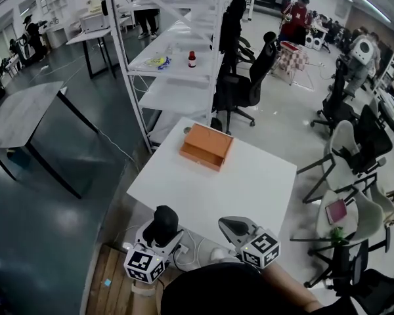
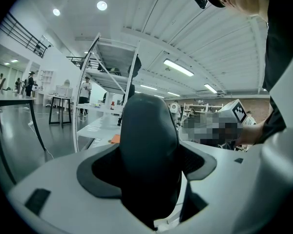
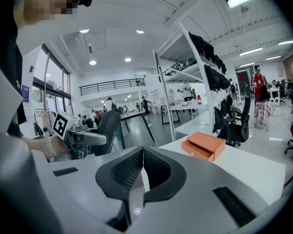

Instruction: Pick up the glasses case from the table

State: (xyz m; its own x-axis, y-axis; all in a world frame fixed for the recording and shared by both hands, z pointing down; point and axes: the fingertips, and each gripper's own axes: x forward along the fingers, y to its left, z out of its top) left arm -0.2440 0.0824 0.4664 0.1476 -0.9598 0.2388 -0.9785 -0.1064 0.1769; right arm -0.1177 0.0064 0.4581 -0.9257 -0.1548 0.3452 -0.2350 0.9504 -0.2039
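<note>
The dark, rounded glasses case (image 2: 149, 150) stands upright between the jaws of my left gripper (image 1: 161, 233), which is shut on it. In the head view the case (image 1: 165, 220) is held just off the near edge of the white table (image 1: 249, 182). My right gripper (image 1: 235, 227) is beside it to the right, also at the near edge. Its jaws are shut, the pads (image 3: 136, 167) meet with nothing between them. In the right gripper view the left gripper shows with the case (image 3: 107, 128) in it.
An orange box with a drawer (image 1: 207, 146) sits at the far side of the table. A white shelf rack (image 1: 177, 58) stands behind the table, with office chairs (image 1: 246, 84) and more chairs (image 1: 351, 149) to the right. A wooden board (image 1: 111, 277) lies at lower left.
</note>
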